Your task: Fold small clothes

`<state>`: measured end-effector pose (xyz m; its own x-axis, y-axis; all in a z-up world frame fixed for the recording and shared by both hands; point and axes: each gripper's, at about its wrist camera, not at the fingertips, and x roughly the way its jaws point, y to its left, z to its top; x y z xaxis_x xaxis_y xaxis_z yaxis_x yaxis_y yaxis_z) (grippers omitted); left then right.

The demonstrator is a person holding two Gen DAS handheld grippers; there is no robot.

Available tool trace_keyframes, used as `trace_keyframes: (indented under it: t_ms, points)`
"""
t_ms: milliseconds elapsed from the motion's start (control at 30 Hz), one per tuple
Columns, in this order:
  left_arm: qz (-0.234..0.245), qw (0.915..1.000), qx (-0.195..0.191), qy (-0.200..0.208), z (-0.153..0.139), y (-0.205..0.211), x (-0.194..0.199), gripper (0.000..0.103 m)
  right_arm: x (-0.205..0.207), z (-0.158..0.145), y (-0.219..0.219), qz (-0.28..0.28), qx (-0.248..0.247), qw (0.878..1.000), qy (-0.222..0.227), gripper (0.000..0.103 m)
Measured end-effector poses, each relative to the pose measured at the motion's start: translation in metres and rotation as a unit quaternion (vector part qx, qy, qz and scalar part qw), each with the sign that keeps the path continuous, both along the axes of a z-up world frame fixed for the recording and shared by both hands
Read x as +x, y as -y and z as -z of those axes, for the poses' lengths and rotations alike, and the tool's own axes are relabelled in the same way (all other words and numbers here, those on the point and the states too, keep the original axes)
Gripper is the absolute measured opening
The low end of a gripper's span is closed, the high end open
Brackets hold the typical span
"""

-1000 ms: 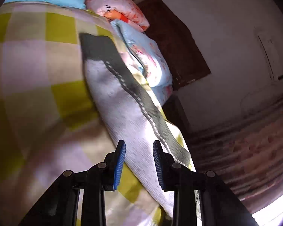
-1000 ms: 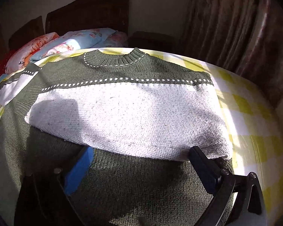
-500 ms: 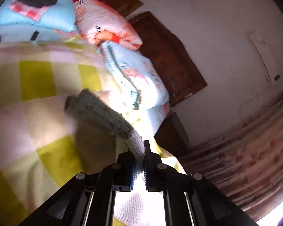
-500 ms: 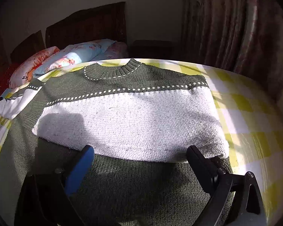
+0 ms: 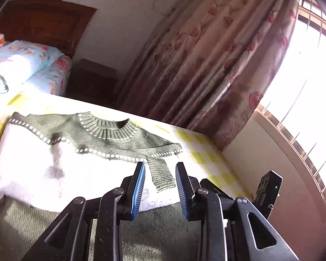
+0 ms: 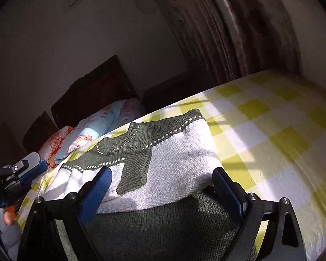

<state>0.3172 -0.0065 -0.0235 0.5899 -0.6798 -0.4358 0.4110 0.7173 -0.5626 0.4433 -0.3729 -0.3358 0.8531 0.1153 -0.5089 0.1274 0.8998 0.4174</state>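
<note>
Two grippers hang over one sweater (image 5: 54, 174), which lies flat on the bed (image 6: 271, 130) with its collar (image 5: 107, 128) toward the headboard and its dark hem nearest both cameras. Left sleeve is already folded across the white chest; its ribbed cuff (image 5: 163, 177) lies directly ahead of the left gripper (image 5: 160, 184), framed in the gap between the blue fingers (image 5: 138, 187) but apparently not touched. Those fingers stand moderately apart, holding nothing. Right gripper (image 6: 160, 193) is spread wide, also holding nothing, hovering over the boundary where white knit meets dark hem band (image 6: 163, 228).

Folded sleeve's long axis runs diagonally from the left shoulder toward the hem. In the right wrist view the cuff (image 6: 132, 182) sits just beyond the left-hand finger (image 6: 95, 193).

Judgement: next fold is probably hem toward collar. Hem lies beneath and nearer than both grippers, about equally close to each, so each would need to draw back and drop.
</note>
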Motion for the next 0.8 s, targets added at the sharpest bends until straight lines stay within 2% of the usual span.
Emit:
trace_keyframes:
  t_ms: [67, 100, 167, 267, 300, 333, 367, 400, 467, 533, 600, 633, 800]
  points:
    - [-0.077, 0.9969, -0.008, -0.013, 0.015, -0.026, -0.014, 0.029, 0.000, 0.000, 0.000, -0.004, 0.004, 1.000, 0.002, 0.103]
    - [-0.123, 0.9922, -0.007, -0.022, 0.027, -0.045, -0.018, 0.029, 0.000, 0.000, -0.001, -0.009, 0.004, 1.000, 0.004, 0.103]
    - [-0.208, 0.9771, 0.000, -0.047, 0.050, -0.082, -0.019, 0.029, 0.001, 0.000, -0.004, -0.023, 0.007, 1.000, 0.008, 0.103]
    - [-0.282, 0.9557, -0.014, -0.083, 0.085, -0.118, -0.024, 0.028, 0.002, 0.002, -0.007, -0.041, 0.011, 0.999, 0.008, 0.103]
    - [-0.300, 0.9471, -0.034, -0.110, 0.093, -0.129, -0.023, 0.028, 0.001, 0.002, -0.009, -0.044, 0.010, 0.999, 0.009, 0.103]
    - [-0.308, 0.9424, -0.058, -0.117, 0.098, -0.141, -0.024, 0.028, 0.001, 0.002, -0.010, -0.047, 0.009, 0.999, 0.008, 0.103]
    - [-0.319, 0.9388, -0.057, -0.116, 0.098, -0.145, -0.025, 0.028, 0.001, 0.002, -0.012, -0.052, 0.006, 0.999, 0.007, 0.103]
    - [-0.318, 0.9394, -0.052, -0.116, 0.098, -0.145, -0.024, 0.028, 0.001, 0.002, -0.014, -0.057, 0.004, 0.998, 0.008, 0.103]
    - [-0.290, 0.9500, -0.035, -0.110, 0.095, -0.134, -0.021, 0.028, 0.002, 0.003, -0.016, -0.057, -0.001, 0.998, 0.002, 0.103]
    - [-0.266, 0.9590, 0.018, -0.097, 0.088, -0.109, -0.015, 0.028, 0.005, 0.004, -0.017, -0.057, -0.004, 0.998, -0.007, 0.103]
    - [-0.255, 0.9591, 0.070, -0.100, 0.088, -0.089, -0.006, 0.028, 0.009, 0.006, -0.019, -0.067, -0.008, 0.998, -0.013, 0.103]
    - [-0.256, 0.9578, 0.082, -0.102, 0.089, -0.086, -0.004, 0.028, 0.011, 0.006, -0.021, -0.076, -0.011, 0.997, -0.019, 0.103]
    - [-0.263, 0.9568, 0.063, -0.106, 0.093, -0.093, -0.005, 0.030, 0.030, 0.006, -0.039, -0.117, -0.033, 0.991, -0.061, 0.103]
